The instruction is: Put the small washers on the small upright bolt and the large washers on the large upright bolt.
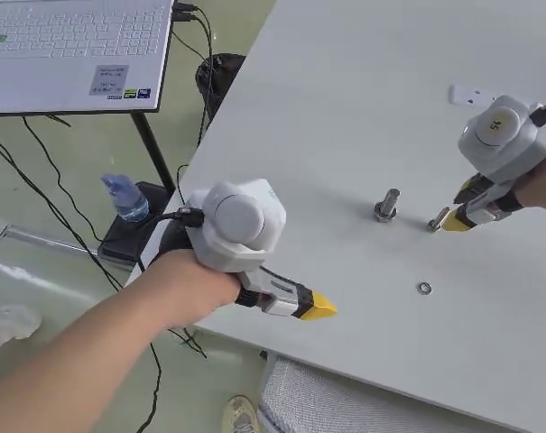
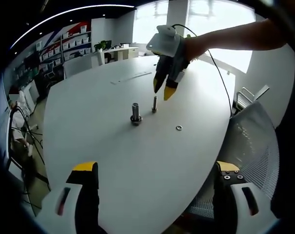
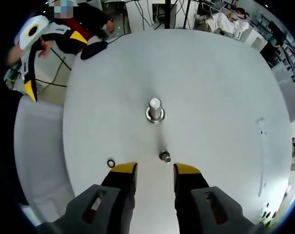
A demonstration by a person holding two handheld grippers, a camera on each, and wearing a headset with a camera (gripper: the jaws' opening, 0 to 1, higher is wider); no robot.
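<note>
The large upright bolt is seen right of centre in the head view, with the small upright bolt just to its right. The right gripper is held just beside the small bolt, jaws parted and nothing gripped (the gap is plain in the right gripper view). A washer lies flat on the table below both bolts. At lower centre is the left gripper; in its own view the jaws are spread wide, empty.

Your table is bare across the upper middle of the head view. At centre right the big bolt and small bolt stand close, right gripper just beside the small one, washer below.
</note>
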